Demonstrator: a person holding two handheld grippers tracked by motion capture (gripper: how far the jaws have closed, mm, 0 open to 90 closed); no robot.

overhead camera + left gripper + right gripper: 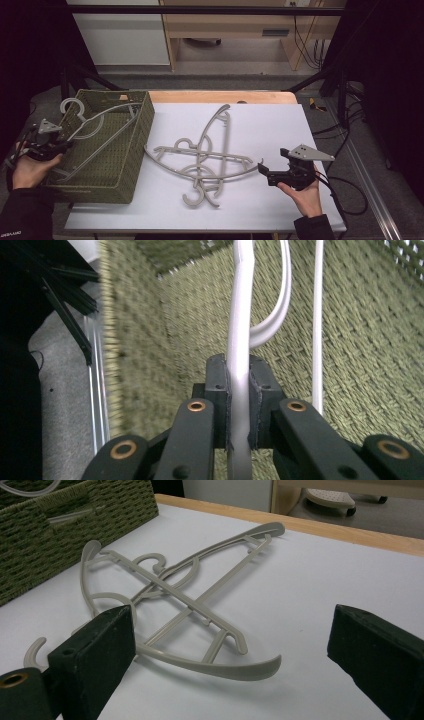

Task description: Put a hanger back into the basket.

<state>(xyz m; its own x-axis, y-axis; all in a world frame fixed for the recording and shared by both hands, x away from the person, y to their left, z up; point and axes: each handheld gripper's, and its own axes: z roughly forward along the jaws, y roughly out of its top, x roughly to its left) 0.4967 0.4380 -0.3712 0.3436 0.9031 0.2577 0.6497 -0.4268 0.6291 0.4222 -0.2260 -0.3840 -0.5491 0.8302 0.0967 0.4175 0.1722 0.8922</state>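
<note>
Your left gripper (239, 405) is black, with brass-coloured rivets along its arms, and between its dark pads you have a pale grey hanger (239, 340), nearly white up close. Just beyond those fingertips the basket (134, 145) is olive green in a tight woven pattern, plain all over. Your right gripper (230, 650) has matt black pads (95, 655) and a light grey plate on top. Ahead of its fingertips the two loose hangers (200, 605) are a warm grey-beige, lying on a plain white table (280, 125) with a light wood edge.
</note>
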